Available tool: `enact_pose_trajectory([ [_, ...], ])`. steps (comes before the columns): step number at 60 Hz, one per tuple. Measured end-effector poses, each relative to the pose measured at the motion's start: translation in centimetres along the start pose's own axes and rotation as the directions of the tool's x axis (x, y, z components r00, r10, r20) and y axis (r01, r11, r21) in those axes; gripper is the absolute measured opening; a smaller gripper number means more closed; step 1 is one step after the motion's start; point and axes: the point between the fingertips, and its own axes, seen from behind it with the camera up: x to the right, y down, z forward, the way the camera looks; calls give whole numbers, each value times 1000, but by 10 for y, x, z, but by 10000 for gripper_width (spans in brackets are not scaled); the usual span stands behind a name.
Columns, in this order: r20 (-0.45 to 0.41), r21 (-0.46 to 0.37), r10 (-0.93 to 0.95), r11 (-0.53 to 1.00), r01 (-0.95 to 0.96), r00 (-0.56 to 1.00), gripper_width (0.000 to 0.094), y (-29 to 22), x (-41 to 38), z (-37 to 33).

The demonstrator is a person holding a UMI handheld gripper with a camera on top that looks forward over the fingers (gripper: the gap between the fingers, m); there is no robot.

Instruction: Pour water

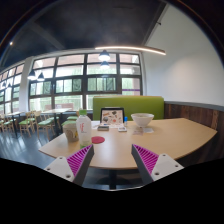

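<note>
Pale wood forms the top of the desk (130,145), which is rounded and carries all the task things. Magenta pads are seen on the two fingers of the tool (110,162), w/ one pad (78,160) on the left finger and the other on the right; the fingers are held wide apart w/ nothing between them, so the tool is open and empty, hovering at the near edge of the desk.

A white bottle (85,129) w/ a pale label is stood upright on the desk, beyond the left finger and well apart from it. A clear cup (70,130) is placed just left of the bottle, almost touching it; contents can't be told. A small red round coaster (98,140) is laid flat just right of the bottle, nearer the tool. A tablet or picture stand (112,116) is propped upright right of the bottle, further back. A white bowl (142,120) is set well right of the bottle, approx. level w/ the stand.

A green sofa (140,104) is seen behind the bottle, under a row of large windows (85,85).
</note>
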Motion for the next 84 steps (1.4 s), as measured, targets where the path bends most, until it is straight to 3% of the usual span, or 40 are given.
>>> enact_pose_trajectory([
  [15, 66, 7, -20, 1000, 20, 998, 827, -1, -34, 15],
  [27, 120, 35, -39, 999, 35, 992, 831, -7, -88, 73],
  [44, -14, 77, -73, 994, 73, 997, 796, -19, -106, 164],
  [46, -15, 84, -67, 994, 68, 998, 758, -21, -110, 172],
  [49, -13, 73, -49, 996, 49, 999, 449, -17, -115, 184],
  [57, -29, 116, -21, 993, 24, 999, 356, -22, -116, 187],
  [66, 3, 105, -46, 993, 46, 999, 286, -24, -110, 187],
  [72, -39, 103, -172, 979, 175, 984, 284, -44, -97, 196],
  [77, -95, 91, -408, 905, 417, 908, 283, -65, -86, 224],
  [84, -164, 39, -809, 567, 823, 565, 283, -104, -93, 262],
])
